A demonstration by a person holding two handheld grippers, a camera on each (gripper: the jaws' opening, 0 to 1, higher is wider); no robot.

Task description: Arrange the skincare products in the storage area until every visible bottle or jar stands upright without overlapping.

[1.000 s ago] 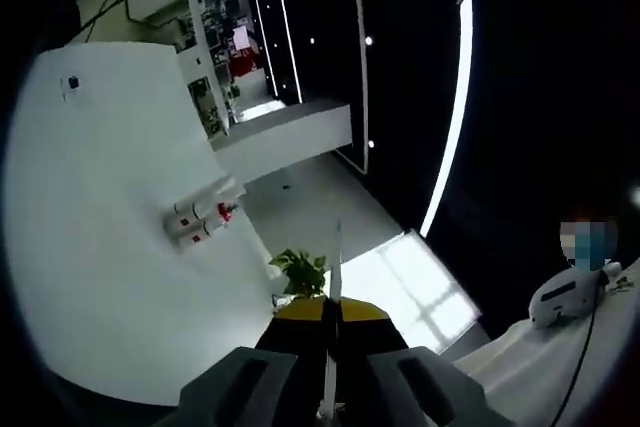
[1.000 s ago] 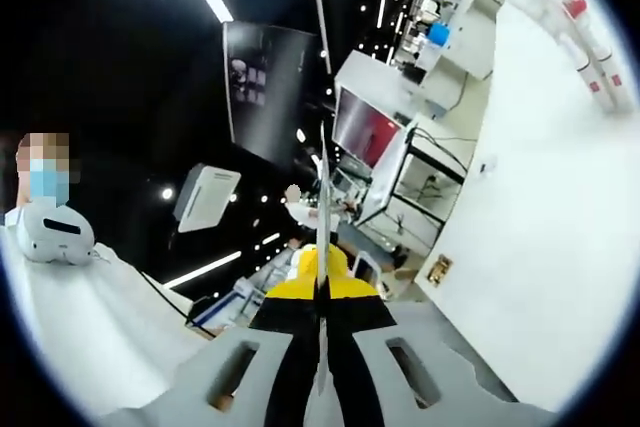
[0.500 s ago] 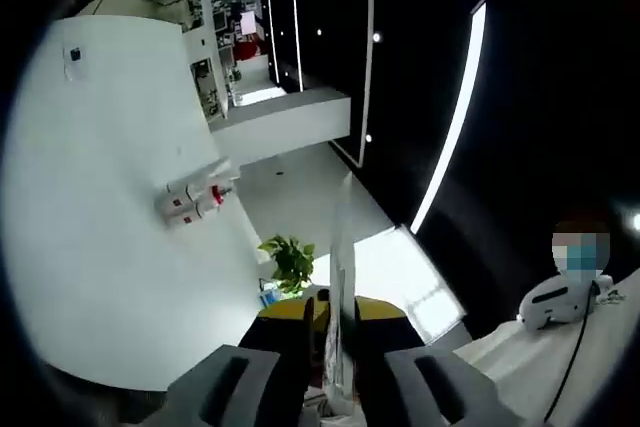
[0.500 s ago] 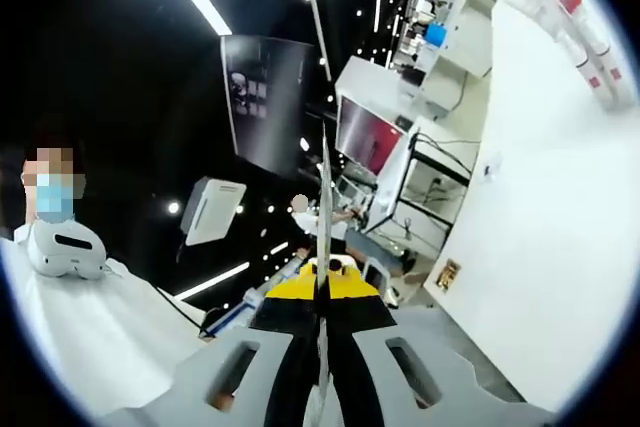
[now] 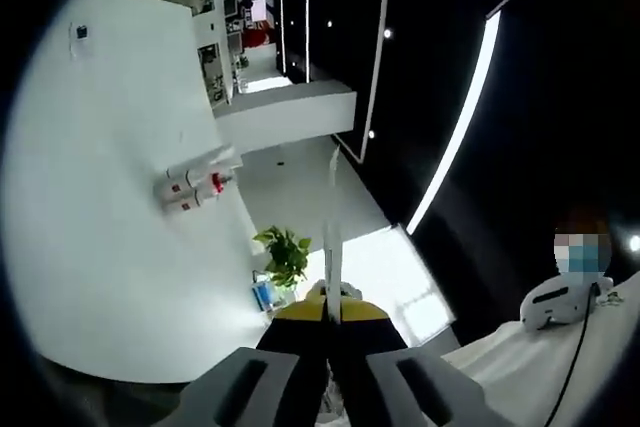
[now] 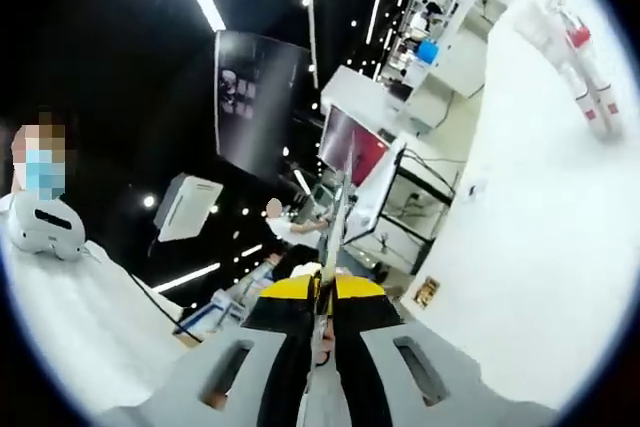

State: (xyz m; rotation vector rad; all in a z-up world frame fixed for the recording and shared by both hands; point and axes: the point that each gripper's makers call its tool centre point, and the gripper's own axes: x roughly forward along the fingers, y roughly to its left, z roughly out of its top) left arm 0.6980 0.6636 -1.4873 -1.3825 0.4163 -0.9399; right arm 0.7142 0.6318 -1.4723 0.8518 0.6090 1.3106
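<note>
Long light strips (image 5: pixel 455 132) glow hard against a dark ceiling, and small spotlights (image 6: pixel 300 137) dot the black. The white wall (image 5: pixel 90 207) looks evenly lit and nearly blown out. Fisheye bending curves the edges; far details look soft and smeared.

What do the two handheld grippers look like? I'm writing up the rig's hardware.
The left gripper and right gripper match: grey bodies with an oblong slot in each half, black jaw arms, and yellow blocks across the jaws near the front. A thin pale blade-like strip rises from between each pair of jaws. No cables or sleeves are visible on them.
</note>
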